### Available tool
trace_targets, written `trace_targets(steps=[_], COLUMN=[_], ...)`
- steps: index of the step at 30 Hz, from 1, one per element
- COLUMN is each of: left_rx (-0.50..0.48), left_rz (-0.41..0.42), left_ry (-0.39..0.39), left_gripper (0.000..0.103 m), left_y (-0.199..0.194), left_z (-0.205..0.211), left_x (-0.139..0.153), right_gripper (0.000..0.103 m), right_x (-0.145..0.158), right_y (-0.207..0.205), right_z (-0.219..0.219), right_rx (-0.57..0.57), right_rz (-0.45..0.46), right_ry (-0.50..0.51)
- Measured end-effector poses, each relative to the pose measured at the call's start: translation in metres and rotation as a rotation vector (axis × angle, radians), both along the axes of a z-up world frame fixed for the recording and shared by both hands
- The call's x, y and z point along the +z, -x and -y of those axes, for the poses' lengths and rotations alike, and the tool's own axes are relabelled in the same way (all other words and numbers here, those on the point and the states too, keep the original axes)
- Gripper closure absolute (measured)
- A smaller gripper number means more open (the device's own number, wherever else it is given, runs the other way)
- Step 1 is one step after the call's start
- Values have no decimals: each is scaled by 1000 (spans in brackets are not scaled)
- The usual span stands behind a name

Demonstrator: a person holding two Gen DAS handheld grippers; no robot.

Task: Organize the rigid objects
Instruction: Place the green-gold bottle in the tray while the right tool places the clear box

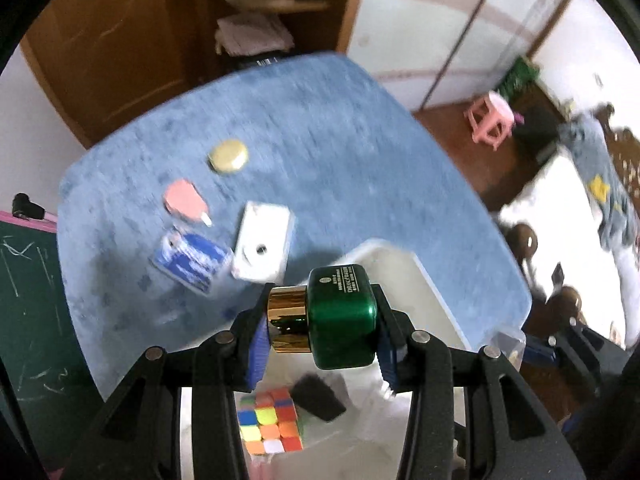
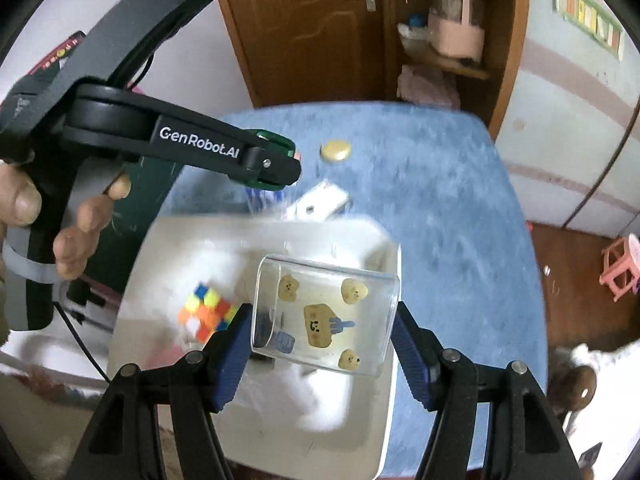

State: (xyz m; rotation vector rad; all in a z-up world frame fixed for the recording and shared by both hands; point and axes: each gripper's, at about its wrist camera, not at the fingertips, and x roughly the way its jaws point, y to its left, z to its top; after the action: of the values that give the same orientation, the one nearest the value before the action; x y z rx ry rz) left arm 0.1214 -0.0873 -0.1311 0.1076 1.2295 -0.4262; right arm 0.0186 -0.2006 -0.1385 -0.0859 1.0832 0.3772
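My left gripper [image 1: 322, 328] is shut on a green jar with a gold cap [image 1: 340, 320], held sideways above the white bin [image 1: 436, 292]. It shows from the side in the right wrist view [image 2: 276, 170]. My right gripper [image 2: 322, 340] is shut on a clear plastic box with bear stickers [image 2: 324, 316], held over the same white bin [image 2: 384, 432]. A Rubik's cube [image 1: 270, 424] and a black block [image 1: 318, 398] lie in the bin; the cube also shows in the right wrist view [image 2: 206, 310].
On the blue table [image 1: 340, 128] lie a gold round lid [image 1: 228, 156], a pink ice-lolly toy [image 1: 184, 200], a blue-and-white packet [image 1: 192, 262] and a white rectangular block with a hole [image 1: 262, 246]. A green chalkboard [image 1: 28, 312] stands left. A pink stool [image 1: 494, 120] stands beyond the table.
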Motion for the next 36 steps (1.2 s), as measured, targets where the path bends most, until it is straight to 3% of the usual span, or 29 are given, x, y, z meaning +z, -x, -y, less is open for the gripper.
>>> trace_targets(steps=[14, 22, 28, 32, 34, 36], left_rx=[-60, -72, -75, -63, -50, -38], left_rz=[-147, -185, -196, -207, -198, -194], left_ry=[-99, -134, -160, -145, -145, -139], left_gripper=[56, 55, 55, 46, 33, 31], left_y=[22, 26, 27, 27, 26, 26], left_z=[12, 14, 13, 9, 5, 2], left_x=[-75, -96, -103, -101, -98, -94], right_gripper=[35, 35, 30, 28, 26, 25], right_x=[-62, -85, -87, -87, -86, -86], right_y=[15, 9, 10, 10, 10, 9], right_z=[-8, -12, -21, -23, -23, -23], right_rx=[-1, -8, 32, 49, 58, 62], right_rz=[-106, -158, -141, -151, -158, -162], right_ry=[60, 72, 110, 89, 80, 75])
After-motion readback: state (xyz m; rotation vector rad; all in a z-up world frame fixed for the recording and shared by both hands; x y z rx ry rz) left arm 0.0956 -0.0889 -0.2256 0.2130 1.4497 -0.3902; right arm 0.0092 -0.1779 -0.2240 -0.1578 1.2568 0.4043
